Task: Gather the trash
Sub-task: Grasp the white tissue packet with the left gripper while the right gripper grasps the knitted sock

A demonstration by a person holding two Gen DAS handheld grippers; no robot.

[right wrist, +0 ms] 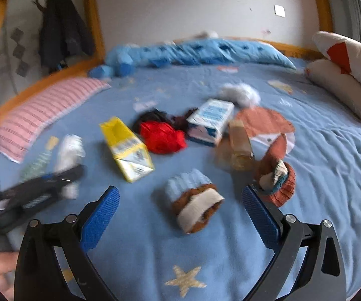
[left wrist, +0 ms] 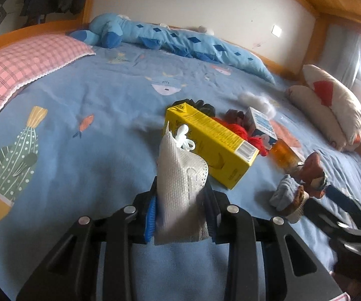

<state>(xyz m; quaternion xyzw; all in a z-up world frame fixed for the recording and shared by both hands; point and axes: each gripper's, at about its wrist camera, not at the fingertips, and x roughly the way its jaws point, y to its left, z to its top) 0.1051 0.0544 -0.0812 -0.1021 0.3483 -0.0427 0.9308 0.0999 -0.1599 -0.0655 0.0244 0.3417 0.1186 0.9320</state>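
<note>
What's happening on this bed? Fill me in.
A person is clearing trash off the bed with two handheld grippers. The left gripper is shut on a white face mask. The right gripper is open above a rolled sock bundle. A yellow carton, a blue-and-white carton and a bottle lie on the sheet.

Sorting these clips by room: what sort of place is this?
Most likely a child's bedroom: a bed with a fish-print blue sheet, a pink checked pillow and a long blue plush toy along the wall.
</note>
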